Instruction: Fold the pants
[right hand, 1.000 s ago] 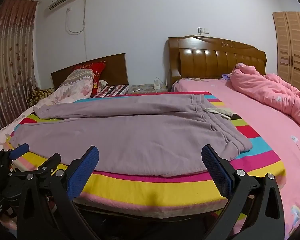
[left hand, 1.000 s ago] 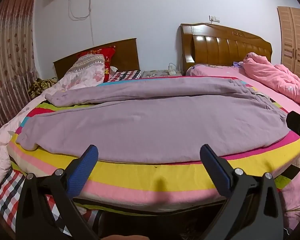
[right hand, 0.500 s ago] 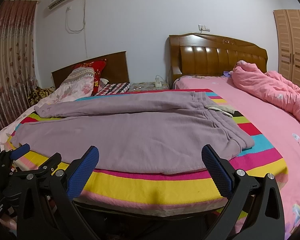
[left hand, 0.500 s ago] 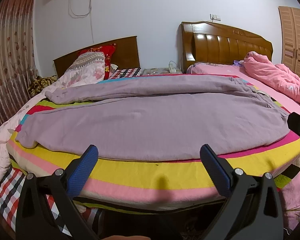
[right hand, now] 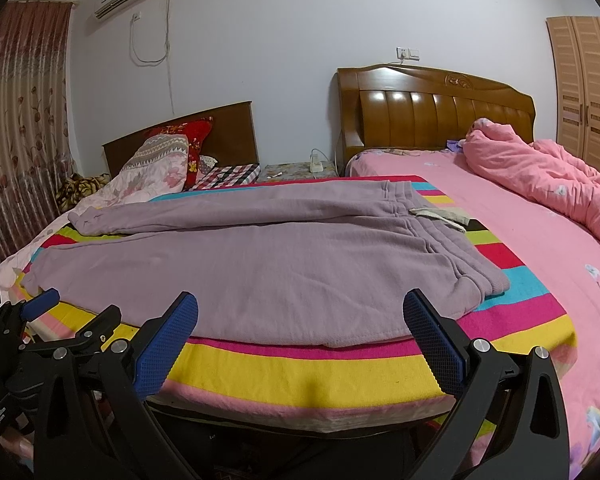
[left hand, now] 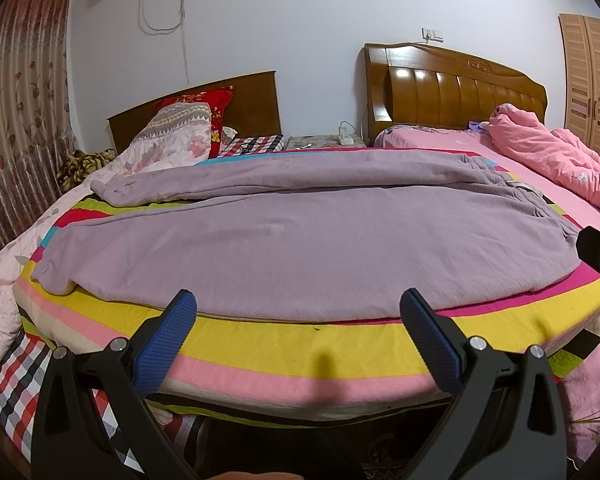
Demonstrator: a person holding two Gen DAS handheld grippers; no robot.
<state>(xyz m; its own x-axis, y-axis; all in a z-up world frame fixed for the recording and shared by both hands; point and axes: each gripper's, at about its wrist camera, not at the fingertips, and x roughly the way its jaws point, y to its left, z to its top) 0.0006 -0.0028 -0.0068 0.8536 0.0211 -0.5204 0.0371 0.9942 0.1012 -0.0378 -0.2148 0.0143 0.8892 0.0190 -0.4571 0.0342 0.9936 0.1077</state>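
Observation:
Mauve pants (left hand: pixel 300 236) (right hand: pixel 260 256) lie spread across a striped blanket (left hand: pixel 300 344) (right hand: pixel 300 372) on the bed, legs running to the left, waistband (right hand: pixel 460 256) at the right. My left gripper (left hand: pixel 298 320) hovers open at the blanket's near edge, just short of the near leg's lower hem line, holding nothing. My right gripper (right hand: pixel 300 320) is open too, in front of the seat of the pants and left of the waistband. The left gripper's blue fingertip (right hand: pixel 40 304) shows at the left edge of the right wrist view.
A pink quilt (right hand: pixel 548 184) is heaped on the pink bed at right. Pillows (left hand: pixel 176 136) and wooden headboards (left hand: pixel 452 88) stand at the back, with a bedside table (right hand: pixel 300 170) between. A curtain (left hand: pixel 16 120) hangs left, a wardrobe (right hand: pixel 588 88) right.
Both grippers have risen a little and tilted down, so the bed sits lower in each view. Both stay open and the pants have not moved.

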